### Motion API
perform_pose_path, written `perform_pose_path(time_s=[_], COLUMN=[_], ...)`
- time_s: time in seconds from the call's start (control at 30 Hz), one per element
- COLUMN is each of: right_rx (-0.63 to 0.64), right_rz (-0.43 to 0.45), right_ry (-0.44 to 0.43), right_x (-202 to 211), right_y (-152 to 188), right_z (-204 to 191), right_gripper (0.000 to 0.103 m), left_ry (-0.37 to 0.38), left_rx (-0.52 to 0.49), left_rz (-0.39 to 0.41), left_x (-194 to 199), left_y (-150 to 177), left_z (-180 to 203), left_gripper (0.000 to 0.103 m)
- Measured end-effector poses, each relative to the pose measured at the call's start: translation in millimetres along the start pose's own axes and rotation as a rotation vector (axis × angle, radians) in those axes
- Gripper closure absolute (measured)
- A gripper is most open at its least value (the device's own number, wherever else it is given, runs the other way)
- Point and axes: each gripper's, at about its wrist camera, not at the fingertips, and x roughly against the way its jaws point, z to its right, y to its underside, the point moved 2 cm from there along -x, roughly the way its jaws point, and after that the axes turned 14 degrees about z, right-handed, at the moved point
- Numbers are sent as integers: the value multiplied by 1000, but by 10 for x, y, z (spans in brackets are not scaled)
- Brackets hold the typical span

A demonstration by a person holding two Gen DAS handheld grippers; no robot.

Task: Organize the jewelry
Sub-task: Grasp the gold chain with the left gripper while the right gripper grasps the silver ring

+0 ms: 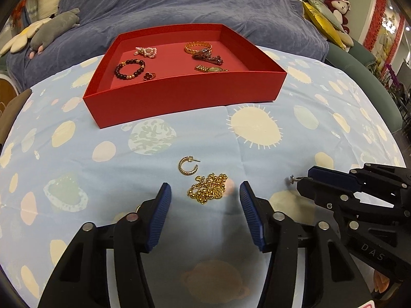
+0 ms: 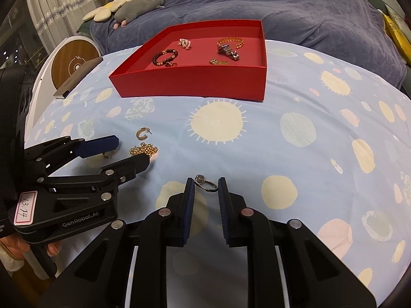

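Note:
A red tray [image 1: 179, 97] [image 2: 195, 83] at the back of the table holds several pieces of jewelry, among them a dark bead bracelet [image 1: 129, 69] and a gold bangle [image 1: 198, 47]. A gold chain [image 1: 208, 188] [image 2: 143, 150] and a gold hoop earring [image 1: 188, 166] [image 2: 142, 133] lie on the cloth. My left gripper [image 1: 205, 192] [image 2: 132, 151] is open, its jaws on either side of the chain. My right gripper [image 2: 205, 183] [image 1: 303, 179] has its jaws narrowly apart around a silver ring [image 2: 205, 183], which touches the pads.
The table has a light blue cloth printed with suns and planets [image 1: 254, 128]. Behind it is a sofa under a blue blanket [image 1: 179, 2] with plush toys [image 1: 55, 27]. A round wooden-faced device [image 2: 73, 64] stands at the left.

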Motion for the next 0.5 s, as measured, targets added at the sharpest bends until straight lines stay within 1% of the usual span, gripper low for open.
perform_pose_path(time_s=[0.03, 0.07, 0.23, 0.27, 0.3, 0.37, 0.5], right_rx=[-2, -3, -12, -14, -15, -16, -13], right_rz=[0, -1, 1, 1, 2, 3, 1], right_ry=[0, 1, 4, 5, 6, 6, 3], right_x=[-1, 4, 17, 20, 20, 21, 14], right_y=[-1, 2, 0, 0, -1, -5, -2], right_z=[2, 11, 54, 59, 61, 57, 44], right_gripper=[85, 85, 85, 85, 85, 85, 85], left_ry=[2, 7, 8, 10, 10, 16, 24], left_rx=[0, 3, -25, -26, -30, -35, -25], left_rz=[-4, -9, -5, -4, -4, -5, -8], left_x=[-15, -29, -43, -43, -46, -48, -44], left_y=[6, 14, 18, 16, 14, 14, 16], left_z=[9, 17, 64, 68, 73, 83, 60], left_gripper=[55, 59, 68, 73, 79, 86, 91])
